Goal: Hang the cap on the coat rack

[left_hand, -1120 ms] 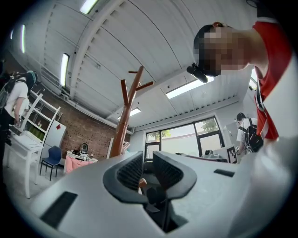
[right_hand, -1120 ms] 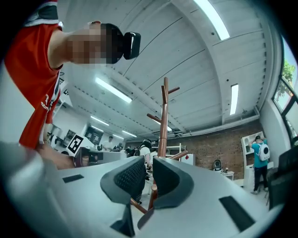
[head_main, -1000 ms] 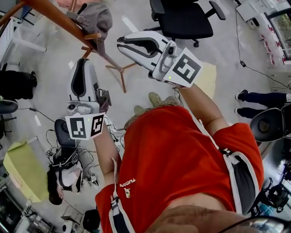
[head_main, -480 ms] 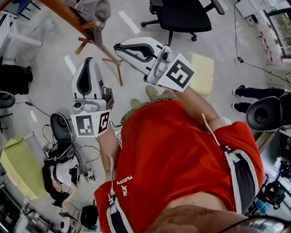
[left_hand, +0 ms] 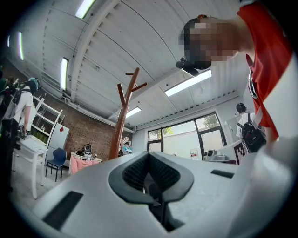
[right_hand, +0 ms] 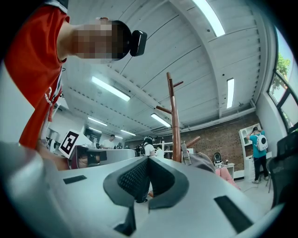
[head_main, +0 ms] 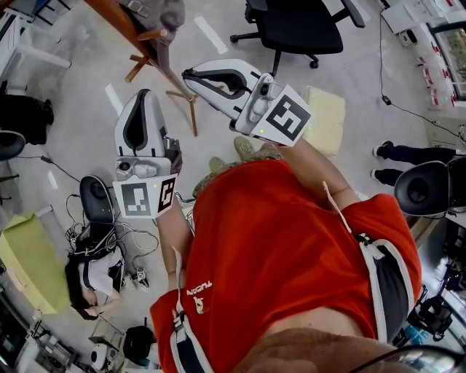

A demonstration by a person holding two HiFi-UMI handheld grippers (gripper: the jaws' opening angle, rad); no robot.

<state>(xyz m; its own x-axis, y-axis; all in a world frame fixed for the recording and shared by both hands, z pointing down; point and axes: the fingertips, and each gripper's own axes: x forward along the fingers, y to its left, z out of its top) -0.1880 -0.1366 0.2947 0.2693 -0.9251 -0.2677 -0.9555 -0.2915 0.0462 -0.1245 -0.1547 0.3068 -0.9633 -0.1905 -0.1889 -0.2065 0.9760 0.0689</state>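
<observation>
The brown wooden coat rack (head_main: 120, 20) leans across the top left of the head view, and the grey cap (head_main: 166, 12) hangs on one of its pegs, partly cut off by the frame edge. My right gripper (head_main: 186, 73) is shut and empty, its tip below and to the right of the cap and clear of it. My left gripper (head_main: 144, 93) is also shut and empty, lower and to the left, beside the pole. The right gripper view shows the coat rack (right_hand: 175, 121) with the cap (right_hand: 206, 162) on a peg beyond the closed jaws. The left gripper view shows only the coat rack (left_hand: 122, 122).
The rack's wooden feet (head_main: 186, 102) spread on the floor between the grippers. A black office chair (head_main: 295, 29) stands at the top, a pale yellow pad (head_main: 325, 116) lies to the right. Cables and gear (head_main: 102, 248) lie at the left. Another person's legs (head_main: 408, 156) are at the right.
The rack and cap have slid toward the top edge of the head view, and both grippers stand a little farther from the cap. The right jaws have closed fully.
</observation>
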